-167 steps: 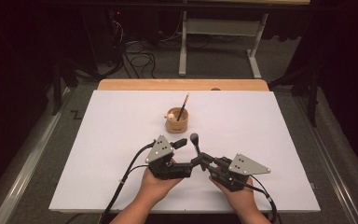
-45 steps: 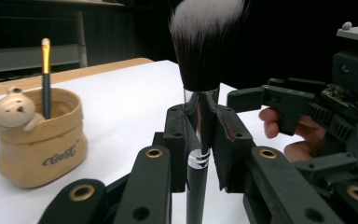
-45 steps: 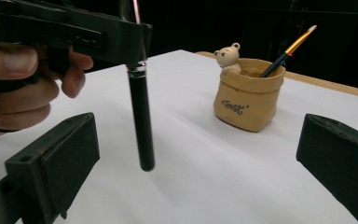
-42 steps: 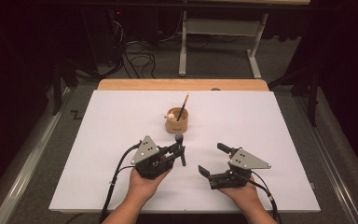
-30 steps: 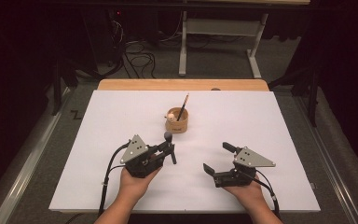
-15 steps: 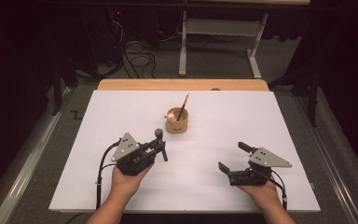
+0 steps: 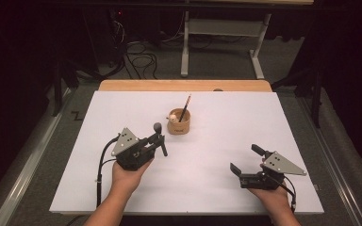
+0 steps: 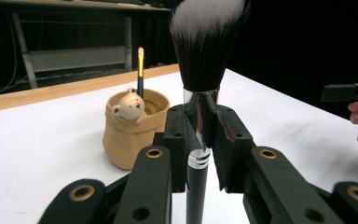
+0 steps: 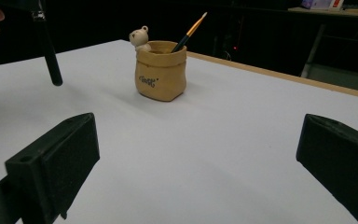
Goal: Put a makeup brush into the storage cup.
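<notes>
Bear-decorated holder (image 7: 178, 123) held one pencil (image 7: 185, 108), left gripper (image 7: 156, 141) jaws clamped on makeup brush (image 8: 200, 84), right gripper (image 7: 248, 160) jaws apart, both hands moved further apart than before.

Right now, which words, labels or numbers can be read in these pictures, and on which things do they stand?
Dark lettering on the front of the tan pot: too small and blurred to read.
Small box at the far top right of the right gripper view: any print on it cannot be read.
No other text can be read.
</notes>
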`<action>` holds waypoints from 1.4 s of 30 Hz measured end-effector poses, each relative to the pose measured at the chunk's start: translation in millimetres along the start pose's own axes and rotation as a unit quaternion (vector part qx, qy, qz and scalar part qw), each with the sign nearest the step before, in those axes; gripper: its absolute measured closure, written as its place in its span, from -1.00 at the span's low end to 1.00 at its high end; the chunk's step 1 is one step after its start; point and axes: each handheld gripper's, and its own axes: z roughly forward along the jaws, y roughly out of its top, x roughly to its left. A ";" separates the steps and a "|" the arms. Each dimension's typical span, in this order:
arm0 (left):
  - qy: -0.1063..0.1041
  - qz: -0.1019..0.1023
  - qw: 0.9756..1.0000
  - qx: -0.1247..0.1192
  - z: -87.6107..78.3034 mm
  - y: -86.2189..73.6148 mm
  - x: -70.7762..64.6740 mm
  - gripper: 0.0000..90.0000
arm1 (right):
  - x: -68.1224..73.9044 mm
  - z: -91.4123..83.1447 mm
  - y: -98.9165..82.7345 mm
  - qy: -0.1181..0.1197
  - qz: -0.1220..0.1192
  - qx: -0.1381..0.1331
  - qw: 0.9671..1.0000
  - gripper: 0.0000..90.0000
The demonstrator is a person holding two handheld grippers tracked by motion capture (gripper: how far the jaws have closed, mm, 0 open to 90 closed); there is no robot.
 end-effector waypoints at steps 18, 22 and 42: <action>0.016 -0.013 1.000 -0.007 26.4 26.9 15.6 0.70 | -2.6 -7.9 -1.2 0.006 0.009 -0.011 1.000 -0.99; 0.018 -0.020 1.000 -0.011 32.4 32.2 19.2 0.70 | -1.9 -7.1 -0.9 0.008 0.006 -0.013 1.000 -1.00; 0.028 -0.017 0.999 -0.024 62.2 65.3 25.2 0.70 | -3.1 -8.8 -1.8 0.007 0.011 -0.013 1.000 -0.99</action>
